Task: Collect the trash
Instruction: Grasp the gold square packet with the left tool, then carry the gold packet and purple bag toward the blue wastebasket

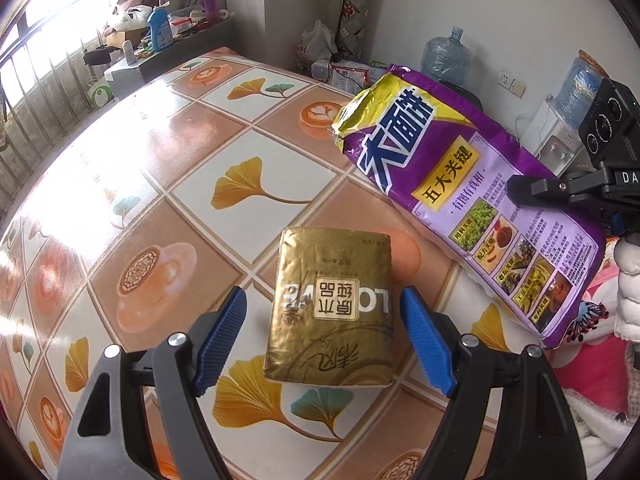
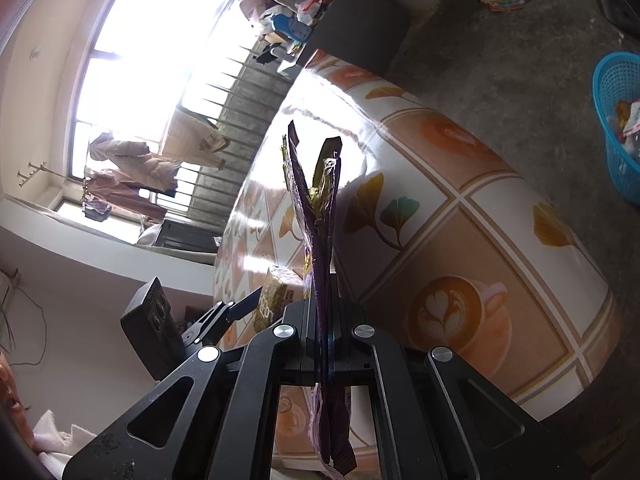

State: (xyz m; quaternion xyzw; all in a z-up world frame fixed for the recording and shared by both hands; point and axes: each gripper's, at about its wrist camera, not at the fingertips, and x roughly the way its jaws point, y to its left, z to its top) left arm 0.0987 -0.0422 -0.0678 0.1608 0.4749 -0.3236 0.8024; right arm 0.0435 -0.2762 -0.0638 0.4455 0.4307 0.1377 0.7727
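A gold tissue pack lies on the patterned table. My left gripper is open, its blue pads on either side of the pack without touching it. My right gripper is shut on a purple and gold snack bag, held edge-on and lifted above the table. The same bag shows in the left wrist view at the right, with the right gripper clamped on its edge. The gold pack also shows in the right wrist view.
A blue plastic basket with some rubbish in it stands on the floor beyond the table. Water jugs, a dispenser and bags line the far wall. A cluttered sill lies beyond the table's far left.
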